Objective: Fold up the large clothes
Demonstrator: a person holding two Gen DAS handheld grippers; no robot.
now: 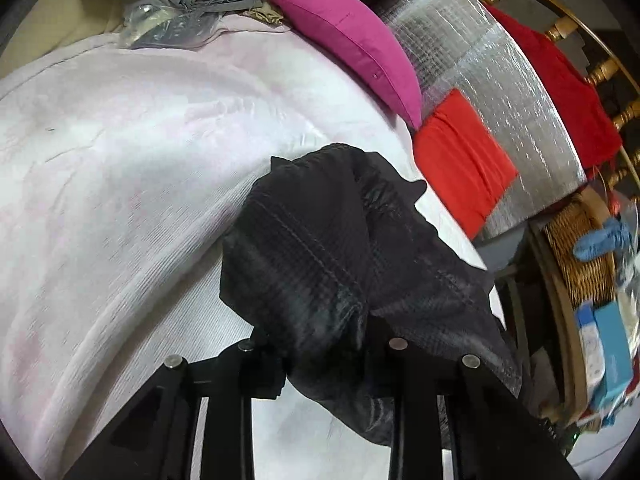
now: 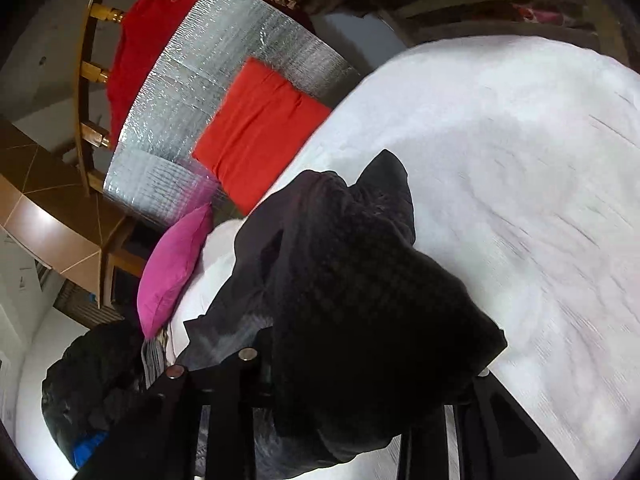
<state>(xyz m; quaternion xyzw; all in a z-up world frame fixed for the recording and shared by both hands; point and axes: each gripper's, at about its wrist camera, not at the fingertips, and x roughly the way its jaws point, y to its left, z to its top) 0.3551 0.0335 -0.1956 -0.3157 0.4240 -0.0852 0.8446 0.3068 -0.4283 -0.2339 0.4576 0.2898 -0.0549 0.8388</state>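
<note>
Both grippers, left & right, were clamped on the bunched black garment, held up above the white blanket, w/ no fold visible yet, so prob. nearly all folding left.

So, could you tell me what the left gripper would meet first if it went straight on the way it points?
The black garment bunched in the left gripper blocks the line; beyond it, probably the pale pink blanket, though depth is unclear.

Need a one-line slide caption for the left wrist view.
Left tongs gripping black garment above the pale blanket, pillows behind.
</note>
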